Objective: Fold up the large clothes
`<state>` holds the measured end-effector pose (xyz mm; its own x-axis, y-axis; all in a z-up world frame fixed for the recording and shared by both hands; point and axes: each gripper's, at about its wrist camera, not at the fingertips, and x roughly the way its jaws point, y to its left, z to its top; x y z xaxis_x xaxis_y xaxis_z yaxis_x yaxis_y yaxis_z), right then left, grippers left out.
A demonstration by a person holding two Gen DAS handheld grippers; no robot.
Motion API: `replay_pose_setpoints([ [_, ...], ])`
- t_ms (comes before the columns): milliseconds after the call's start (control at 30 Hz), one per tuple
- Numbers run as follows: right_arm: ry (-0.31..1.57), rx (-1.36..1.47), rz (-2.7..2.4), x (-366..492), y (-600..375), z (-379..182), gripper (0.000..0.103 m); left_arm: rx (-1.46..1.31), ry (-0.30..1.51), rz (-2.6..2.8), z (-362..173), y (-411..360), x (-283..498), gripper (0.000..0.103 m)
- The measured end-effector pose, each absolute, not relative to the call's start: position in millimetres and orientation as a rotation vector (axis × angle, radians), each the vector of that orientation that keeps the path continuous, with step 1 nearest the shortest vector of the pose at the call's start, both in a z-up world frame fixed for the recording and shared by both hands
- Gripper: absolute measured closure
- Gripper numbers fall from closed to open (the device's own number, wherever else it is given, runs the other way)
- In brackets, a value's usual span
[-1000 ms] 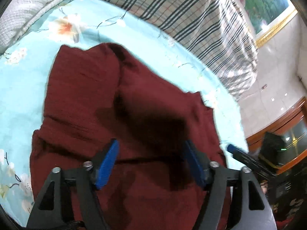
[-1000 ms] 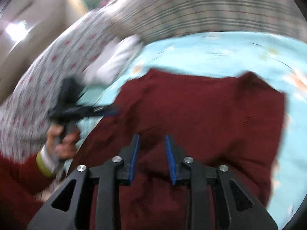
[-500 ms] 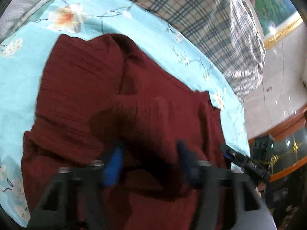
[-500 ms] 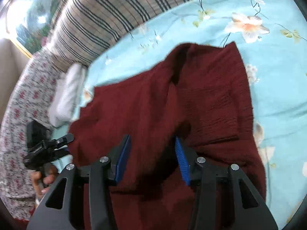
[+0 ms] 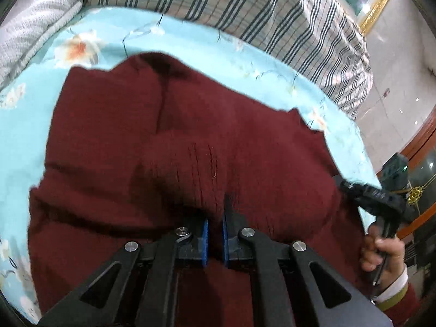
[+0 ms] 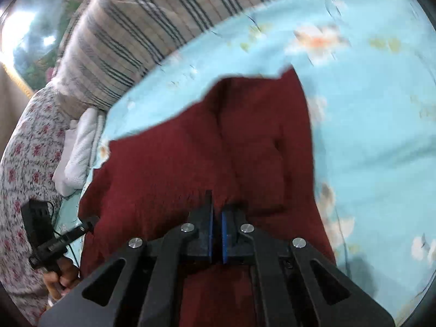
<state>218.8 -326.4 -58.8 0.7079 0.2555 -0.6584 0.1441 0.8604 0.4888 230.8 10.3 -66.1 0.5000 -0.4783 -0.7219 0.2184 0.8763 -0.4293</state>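
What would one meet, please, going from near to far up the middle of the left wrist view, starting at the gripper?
Left gripper, shut on a pinch of the dark red sweater → blue floral sheet → plaid striped cushion.

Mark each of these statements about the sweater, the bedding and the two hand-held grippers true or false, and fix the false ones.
1. The sweater is dark red. True.
2. The left hand-held gripper stands wide open above the sweater. False: its jaws have just been closing and now pinch a fold of the knit.
3. The sheet under the sweater is light blue with flowers. True.
4. The right hand-held gripper holds the white towel. False: it is shut on the sweater; the towel lies apart at the bed's edge.
5. The striped pillow lies on top of the sweater. False: it lies beyond it.
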Motion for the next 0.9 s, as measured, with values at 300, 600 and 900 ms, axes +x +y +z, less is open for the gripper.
replay_pose_setpoints([
  [300,0.724,0.385,0.169,209,-274,-31,0.088,-0.341,0.97,-0.404,-72,11,229,0.094],
  [600,0.798,0.457,0.047,199,-299,-51,0.078,-0.325,0.997,-0.357,-63,25,217,0.075],
  [900,0.748,0.416,-0.008,105,-303,-33,0.05,-0.323,0.928,-0.231,-33,78,148,0.034],
])
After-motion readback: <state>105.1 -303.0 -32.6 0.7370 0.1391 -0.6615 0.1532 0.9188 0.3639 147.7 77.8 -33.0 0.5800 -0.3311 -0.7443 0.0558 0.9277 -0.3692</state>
